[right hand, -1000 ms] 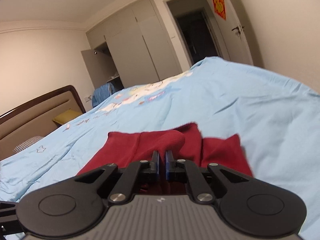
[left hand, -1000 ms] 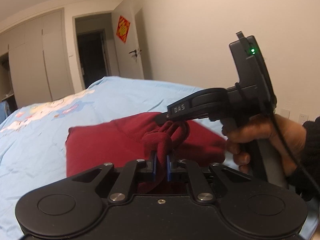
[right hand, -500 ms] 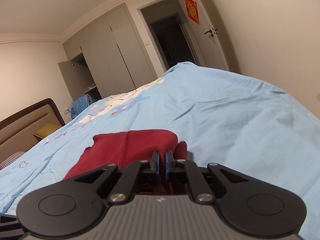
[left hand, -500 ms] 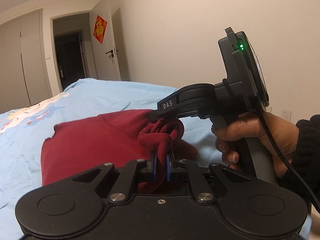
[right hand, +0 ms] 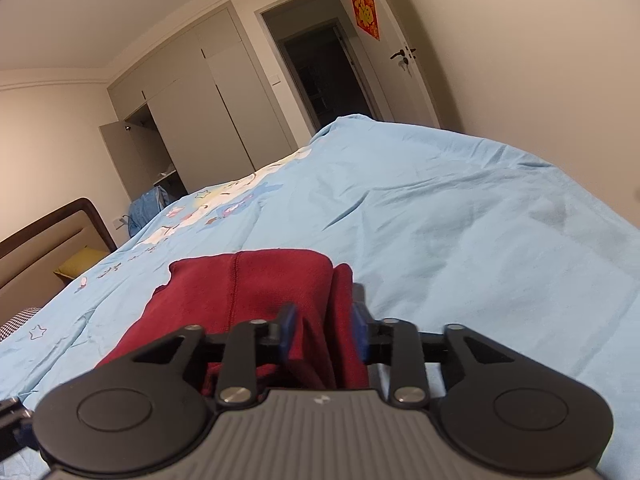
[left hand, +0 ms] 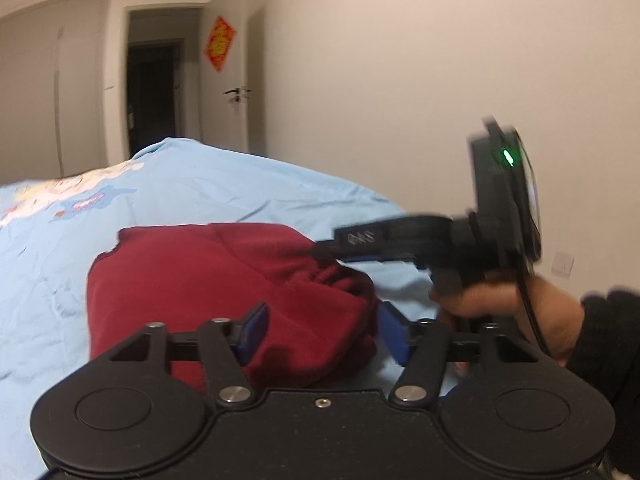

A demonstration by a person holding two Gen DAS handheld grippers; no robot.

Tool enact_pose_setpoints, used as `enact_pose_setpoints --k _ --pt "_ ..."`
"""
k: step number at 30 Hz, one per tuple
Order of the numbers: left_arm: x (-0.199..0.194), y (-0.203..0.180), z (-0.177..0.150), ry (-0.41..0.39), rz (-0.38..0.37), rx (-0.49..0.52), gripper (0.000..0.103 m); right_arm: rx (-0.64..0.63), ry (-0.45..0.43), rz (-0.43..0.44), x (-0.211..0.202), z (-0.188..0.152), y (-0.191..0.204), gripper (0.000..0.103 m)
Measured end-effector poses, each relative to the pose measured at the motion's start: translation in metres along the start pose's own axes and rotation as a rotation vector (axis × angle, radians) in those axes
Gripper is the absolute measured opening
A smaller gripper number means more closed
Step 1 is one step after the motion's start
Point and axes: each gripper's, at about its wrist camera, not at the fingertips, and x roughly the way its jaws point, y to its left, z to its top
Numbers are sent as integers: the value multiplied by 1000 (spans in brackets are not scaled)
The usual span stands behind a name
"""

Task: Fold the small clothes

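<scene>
A dark red garment lies folded on the light blue bed cover. In the left wrist view my left gripper is open, its blue pads standing wide on either side of the garment's bunched near edge. The right gripper, held by a hand, reaches in from the right with its tip at the garment's right edge; it is blurred there. In the right wrist view the right gripper is open, with a fold of the red garment lying loose between its pads.
The bed cover stretches far ahead and to the right. A brown headboard stands at the left, a wardrobe with one door ajar behind it, and a dark doorway at the back. A plain wall runs along the bed's right side.
Both grippers were shut on the red garment; both have now opened and let it go. The lifted bunch of cloth has dropped onto the folded garment, and both grippers have shifted.
</scene>
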Motion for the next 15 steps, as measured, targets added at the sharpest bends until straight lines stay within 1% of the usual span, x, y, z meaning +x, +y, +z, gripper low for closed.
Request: enact_pose_setpoints --k 1,2,3,4,6,7,8,12,15 --pt "-4 5 1 -9 15 -32 75 -2 -3 -5 -3 1 1 53" --pt "-8 10 2 -17 36 -65 81 -5 -6 -7 -5 1 2 57" --pt "-11 15 3 -23 60 -97 85 -10 -10 -10 -7 2 4 64" --pt "-13 21 4 -27 86 -127 87 -15 -12 -16 -9 2 6 74" --pt "-15 36 6 -29 149 -181 97 -35 -15 -19 -13 1 13 81" --pt "-17 42 5 -30 186 -204 100 -49 -15 -14 -14 1 18 88" --pt "-19 47 5 -31 222 -223 102 -64 -14 -10 -15 0 23 91" --pt "-23 64 0 3 326 -287 102 -146 -11 -14 -18 -8 44 100" --pt "-27 77 -5 42 354 -348 102 -196 -7 -58 -18 -18 54 101"
